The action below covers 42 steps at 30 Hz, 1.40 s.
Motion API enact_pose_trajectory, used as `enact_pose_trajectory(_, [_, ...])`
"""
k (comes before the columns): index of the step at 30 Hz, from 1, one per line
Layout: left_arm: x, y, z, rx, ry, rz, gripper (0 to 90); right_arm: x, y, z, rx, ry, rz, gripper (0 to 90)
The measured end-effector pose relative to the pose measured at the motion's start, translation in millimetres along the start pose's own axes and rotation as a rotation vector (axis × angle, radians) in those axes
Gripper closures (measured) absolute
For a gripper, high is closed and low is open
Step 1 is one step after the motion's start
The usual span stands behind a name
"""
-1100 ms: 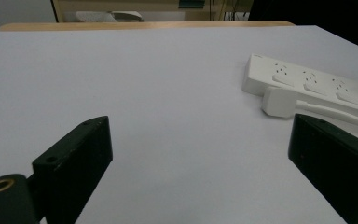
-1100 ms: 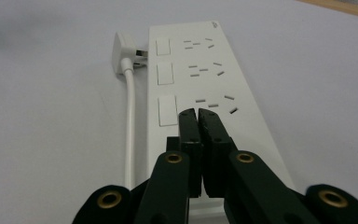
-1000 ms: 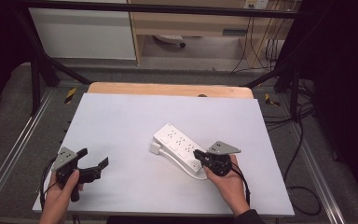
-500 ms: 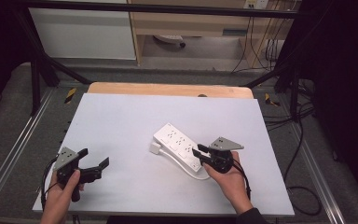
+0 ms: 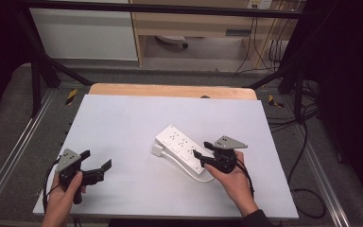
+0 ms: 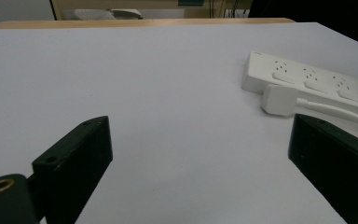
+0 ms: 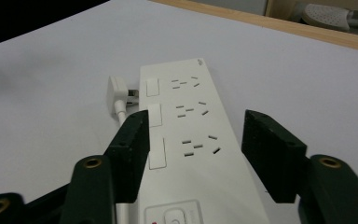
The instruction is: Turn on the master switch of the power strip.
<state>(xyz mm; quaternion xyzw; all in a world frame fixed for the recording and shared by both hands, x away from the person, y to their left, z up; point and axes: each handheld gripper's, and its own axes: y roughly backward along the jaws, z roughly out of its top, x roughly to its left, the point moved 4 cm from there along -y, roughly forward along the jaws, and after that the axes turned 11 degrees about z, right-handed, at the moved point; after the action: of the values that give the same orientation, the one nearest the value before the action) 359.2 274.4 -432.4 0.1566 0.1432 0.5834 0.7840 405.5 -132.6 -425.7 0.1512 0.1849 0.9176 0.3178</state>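
A white power strip (image 5: 179, 146) lies slantwise at the middle of the white table (image 5: 123, 118). Its white plug (image 5: 157, 150) rests beside its left edge, and the cord (image 5: 209, 178) loops round the near end. My right gripper (image 5: 199, 158) hovers open over that near end. In the right gripper view the jaws (image 7: 198, 137) stand either side of the strip (image 7: 186, 88), with the plug (image 7: 115, 94) left of it. My left gripper (image 5: 95, 159) is held open at the front left, with nothing between its jaws (image 6: 200, 135). Ahead of it at the right are the strip (image 6: 307, 77) and plug (image 6: 279, 99).
A wooden edge (image 5: 170, 90) runs along the table's far side. Metal frame rails (image 5: 19, 137) flank the table. Cables (image 5: 307, 189) trail on the floor at the right. White cabinets (image 5: 85, 33) stand at the back.
My right gripper has crept a little left and forward over the strip's near end. The left gripper has barely moved.
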Motion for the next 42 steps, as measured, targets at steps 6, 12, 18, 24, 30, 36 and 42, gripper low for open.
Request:
enact_pose_trajectory(6, [-0.4, 1.8, -0.3, -0.001, -0.007, -0.005, 6.2, -1.7, -4.3, 4.5, 0.019, -0.016, -0.01, 21.9])
enact_pose_trajectory(12, [-0.1, 5.1, -0.8, -0.005, -0.017, -0.007, 6.2, 1.5, -7.5, 7.9, 0.035, -0.025, -0.012, 6.3])
enact_pose_trajectory(18, [0.8, 5.2, -0.4, -0.007, -0.011, -0.007, 6.1, 2.7, -5.7, 11.2, 0.028, 0.002, -0.012, 3.1])
enact_pose_trajectory(24, [1.0, 5.5, -0.4, -0.007, -0.012, -0.006, 6.1, -1.7, -4.9, 11.9, -0.002, 0.018, -0.046, 2.9])
enact_pose_trajectory(30, [0.9, 5.9, -0.5, -0.007, -0.013, -0.008, 6.0, -4.6, -0.3, 14.3, -0.034, 0.017, -0.071, 2.9])
enact_pose_trajectory(36, [1.3, 6.0, -0.5, -0.008, -0.009, -0.007, 6.0, -5.2, 8.6, 19.8, -0.06, 0.023, -0.084, 3.1])
enact_pose_trajectory(42, [1.5, 6.6, -0.1, -0.011, -0.01, -0.007, 5.9, -8.6, 19.8, 22.0, -0.072, 0.019, -0.104, 4.2])
